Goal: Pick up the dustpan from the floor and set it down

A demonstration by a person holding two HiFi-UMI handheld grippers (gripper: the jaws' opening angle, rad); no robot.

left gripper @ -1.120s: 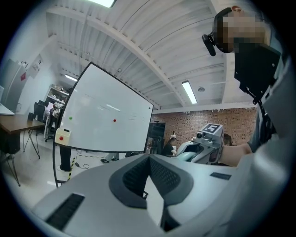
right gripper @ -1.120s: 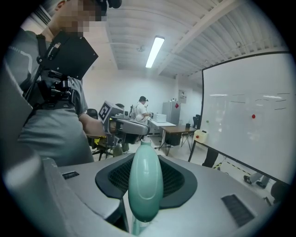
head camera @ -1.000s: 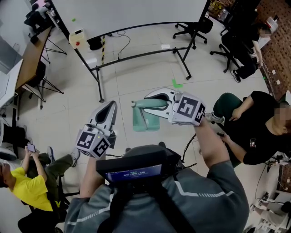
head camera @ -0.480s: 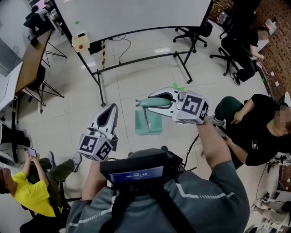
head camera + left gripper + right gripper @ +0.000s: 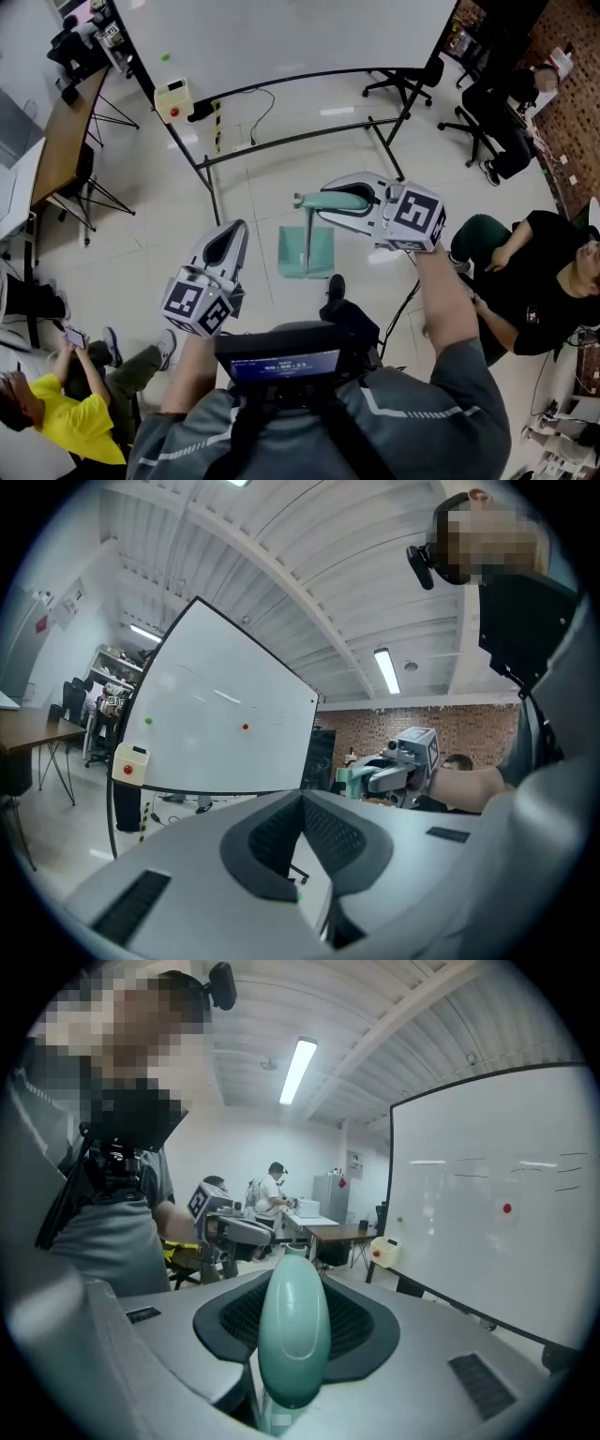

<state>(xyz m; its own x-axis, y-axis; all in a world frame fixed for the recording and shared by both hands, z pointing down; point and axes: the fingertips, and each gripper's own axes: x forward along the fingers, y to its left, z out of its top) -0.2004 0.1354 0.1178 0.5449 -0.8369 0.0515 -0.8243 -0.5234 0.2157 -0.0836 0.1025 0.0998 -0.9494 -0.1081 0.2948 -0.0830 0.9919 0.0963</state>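
Step in hand: carry, after pickup.

- Right tongs [image 5: 328, 200], right of centre in the head view, are clamped on the handle [image 5: 293, 1335]. In the right gripper view the pale green grip is seen pinched between the two dark pads, its rounded end jutting past the tips.
- Dustpan [image 5: 307, 253]: the pan is seen at frame centre, hung from a thin stem just below the handle. It is judged to be off the floor [image 5: 281, 169], though the gap under it cannot be read from above.
- Left tongs [image 5: 232, 228], lower left of centre, are pressed together with nothing between them; the pads are seen meeting in the left gripper view. They are kept well apart from the dustpan.
- Whiteboard [image 5: 281, 28] and its frame legs lie across the top of the frame. A seated person [image 5: 534, 281] is at the right edge. A shoe [image 5: 333, 286] is just below and right of the pan.

Next move, as judged: a bare patch of floor is to be chosen away from the frame legs and the shoe, the pan lowered until its base lies flat, and only then the right tongs spread. The left is not needed.
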